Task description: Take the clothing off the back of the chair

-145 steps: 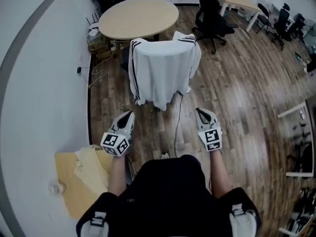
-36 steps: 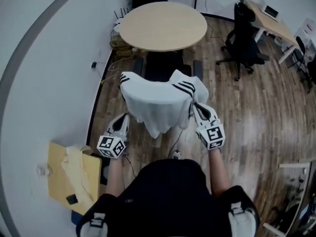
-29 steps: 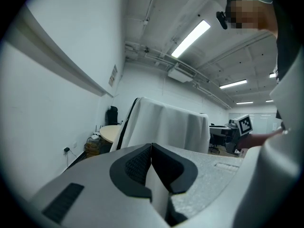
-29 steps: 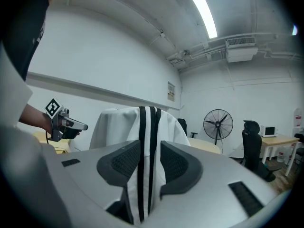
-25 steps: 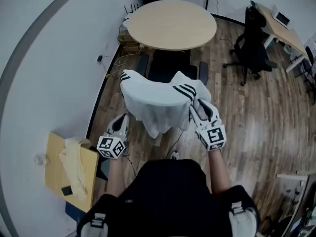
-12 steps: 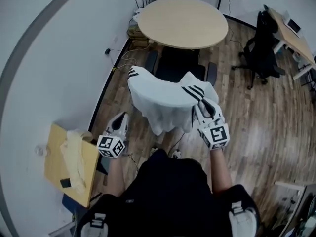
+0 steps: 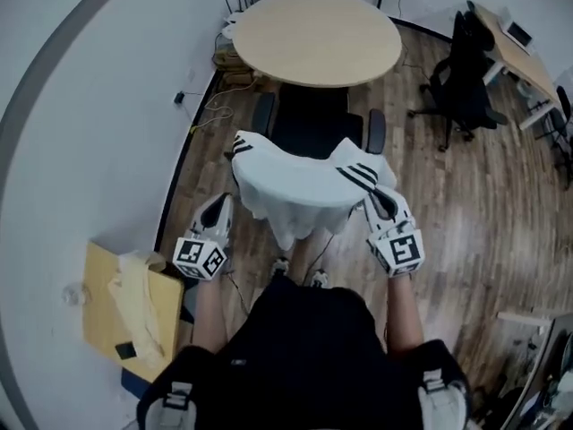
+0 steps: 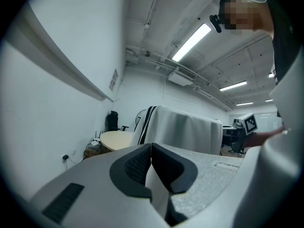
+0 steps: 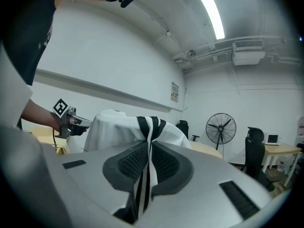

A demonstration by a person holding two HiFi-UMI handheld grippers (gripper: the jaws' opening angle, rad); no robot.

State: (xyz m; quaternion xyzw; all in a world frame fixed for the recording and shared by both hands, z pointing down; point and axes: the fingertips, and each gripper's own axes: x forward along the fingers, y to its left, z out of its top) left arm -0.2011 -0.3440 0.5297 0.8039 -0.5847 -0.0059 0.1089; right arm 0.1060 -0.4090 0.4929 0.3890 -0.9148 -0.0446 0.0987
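The white garment with black stripes (image 7: pixel 295 182) lies draped over the back of the black chair (image 7: pixel 309 119), near the person. The right gripper (image 7: pixel 380 202) has just been closing its jaws, which pinch the garment's striped right edge. The left gripper (image 7: pixel 218 211), jaws together on nothing, is near the garment's left side, apart from it.
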